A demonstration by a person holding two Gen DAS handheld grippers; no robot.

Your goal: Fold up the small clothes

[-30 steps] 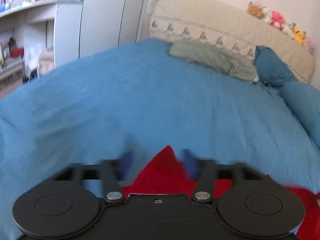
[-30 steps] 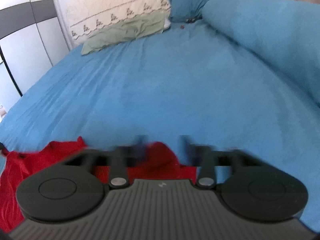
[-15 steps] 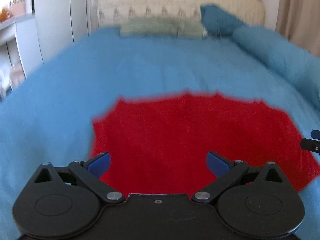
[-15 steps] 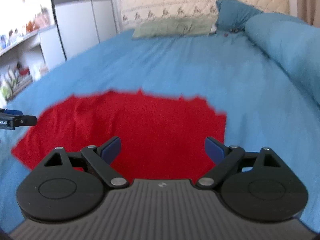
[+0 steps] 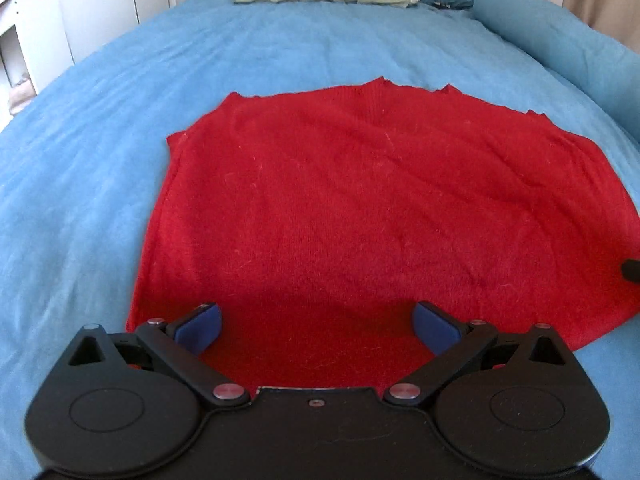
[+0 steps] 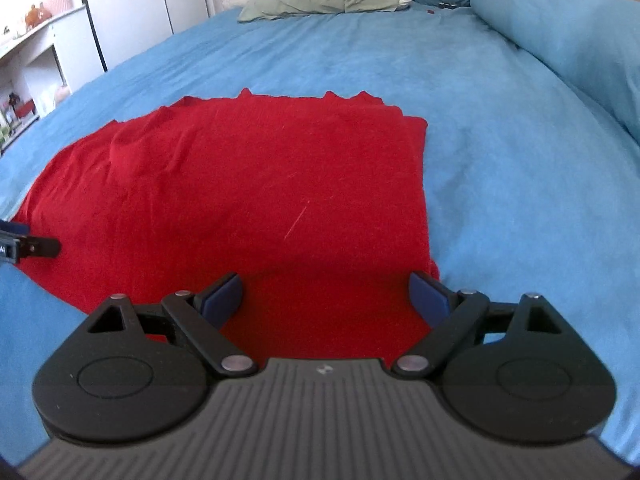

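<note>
The red garment (image 5: 360, 208) lies spread flat on the blue bed (image 5: 100, 140), its long axis running left to right, its near hem directly beneath both tools. The left gripper (image 5: 316, 326) hangs over the near-left portion of the hem, jaws spread wide and holding nothing. The right gripper (image 6: 326, 294) hangs over the near-right portion, close to the garment's right edge, likewise spread and empty. Each is equally near its own corner. Judgement: the first fold has not begun.

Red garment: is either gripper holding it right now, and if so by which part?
Neither holds it. The left gripper and right gripper both have jaws spread wide above the red garment, which lies flat on the blue bedspread.
</note>
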